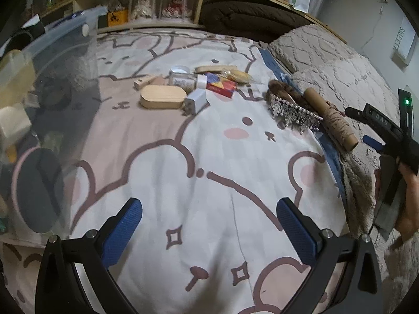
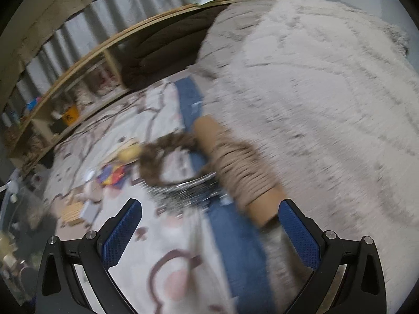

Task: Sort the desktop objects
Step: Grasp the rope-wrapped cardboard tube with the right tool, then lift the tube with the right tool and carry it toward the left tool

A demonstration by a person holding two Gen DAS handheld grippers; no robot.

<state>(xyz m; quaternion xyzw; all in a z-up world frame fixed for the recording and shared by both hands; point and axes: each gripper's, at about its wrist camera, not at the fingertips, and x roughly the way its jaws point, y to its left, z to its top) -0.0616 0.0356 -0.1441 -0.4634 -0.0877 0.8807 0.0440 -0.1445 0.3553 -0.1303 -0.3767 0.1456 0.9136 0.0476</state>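
Loose objects lie on a cartoon-print bedsheet (image 1: 209, 157): an oval wooden box (image 1: 162, 96), a white charger (image 1: 196, 102), a clear jar (image 1: 183, 78), a red card box (image 1: 221, 86), a silver tiara (image 1: 293, 111), a brown furry band (image 1: 282, 90) and a twine spool (image 1: 332, 117). My left gripper (image 1: 209, 233) is open and empty above bare sheet. My right gripper (image 2: 209, 233) is open and empty; the twine spool (image 2: 241, 167) lies just ahead of its right finger, with the tiara (image 2: 188, 191) and furry band (image 2: 157, 157) beside it. The right gripper also shows at the right edge of the left wrist view (image 1: 374, 141).
A clear plastic storage bin (image 1: 39, 104) holding several items stands at the left. A shaggy beige blanket (image 2: 327, 91) covers the right side. A wooden shelf headboard (image 1: 157, 5) runs along the back, with a dark pillow (image 1: 248, 18).
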